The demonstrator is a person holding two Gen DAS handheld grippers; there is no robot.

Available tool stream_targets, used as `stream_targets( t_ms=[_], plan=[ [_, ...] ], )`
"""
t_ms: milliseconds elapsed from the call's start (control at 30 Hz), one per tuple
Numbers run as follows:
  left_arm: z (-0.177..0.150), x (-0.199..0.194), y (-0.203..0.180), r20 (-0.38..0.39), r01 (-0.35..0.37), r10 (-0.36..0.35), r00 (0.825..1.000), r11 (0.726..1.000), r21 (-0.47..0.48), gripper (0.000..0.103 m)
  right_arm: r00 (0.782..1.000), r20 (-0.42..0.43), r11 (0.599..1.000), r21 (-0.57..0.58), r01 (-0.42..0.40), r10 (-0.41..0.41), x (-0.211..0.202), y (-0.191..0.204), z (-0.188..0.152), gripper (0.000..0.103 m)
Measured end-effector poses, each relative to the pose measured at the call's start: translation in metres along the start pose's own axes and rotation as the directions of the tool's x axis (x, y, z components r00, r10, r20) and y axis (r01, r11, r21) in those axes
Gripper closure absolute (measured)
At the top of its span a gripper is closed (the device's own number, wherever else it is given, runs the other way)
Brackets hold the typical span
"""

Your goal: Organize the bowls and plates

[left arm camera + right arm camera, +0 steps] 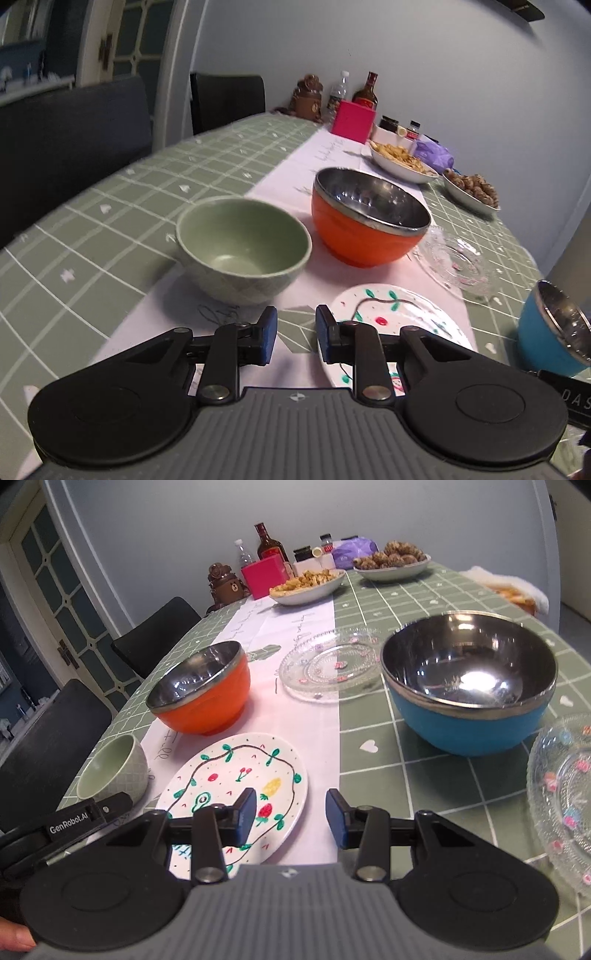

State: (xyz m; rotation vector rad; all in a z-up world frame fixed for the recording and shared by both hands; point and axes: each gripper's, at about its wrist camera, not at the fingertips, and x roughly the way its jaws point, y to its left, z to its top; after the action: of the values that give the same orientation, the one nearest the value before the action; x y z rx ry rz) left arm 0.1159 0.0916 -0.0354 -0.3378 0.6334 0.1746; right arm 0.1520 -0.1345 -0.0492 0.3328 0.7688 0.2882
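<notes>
A green bowl [242,247] [112,771] stands just ahead of my left gripper [295,334], which is open and empty. Behind it is an orange steel-lined bowl [367,218] [203,694]. A painted white plate [391,317] [236,790] lies under my right gripper [290,818], which is open and empty above the plate's right edge. A blue steel-lined bowl [469,686] [554,328] stands ahead to the right. One glass plate [332,662] [454,258] lies behind the painted plate; another glass plate [565,790] lies at the far right.
The table has a green checked cloth [129,206] with a white runner [303,709]. At the far end stand two dishes of food [306,583], a pink box [264,574], bottles [271,546] and a bear figure [223,585]. Dark chairs [155,638] stand along the left.
</notes>
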Motion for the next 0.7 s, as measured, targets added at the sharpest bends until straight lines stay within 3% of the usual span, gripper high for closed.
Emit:
stream_targets(
  t_ms=[233,367,467,567,700],
  plan=[
    [-0.001,0.015,0.016,-0.041,0.074,-0.08,0.996,0.99,-0.116,0.074,1.0,-0.029,0.998,0.064,-0.008,0.009,0.011,-0.01,0.003,0.07],
    [-0.003,0.018,0.016,-0.043,0.071,-0.077,0.996,0.989,-0.128,0.065,0.999,-0.029,0.996,0.084,-0.019,0.022,0.018,-0.015,0.002,0.071],
    [-0.004,0.021,0.017,-0.041,0.094,-0.102,0.994,0.985,-0.147,0.065,0.999,-0.031,0.994,0.101,-0.04,0.043,0.02,-0.016,0.002,0.073],
    [-0.005,0.024,0.016,-0.037,0.118,-0.126,0.991,0.98,-0.163,0.065,0.996,-0.039,0.988,0.136,-0.073,0.079,0.024,-0.018,0.002,0.082],
    [-0.004,0.027,0.013,-0.036,0.123,-0.13,0.991,0.981,-0.151,0.069,0.996,-0.031,0.987,0.142,-0.08,0.085,0.026,-0.02,0.003,0.083]
  ],
)
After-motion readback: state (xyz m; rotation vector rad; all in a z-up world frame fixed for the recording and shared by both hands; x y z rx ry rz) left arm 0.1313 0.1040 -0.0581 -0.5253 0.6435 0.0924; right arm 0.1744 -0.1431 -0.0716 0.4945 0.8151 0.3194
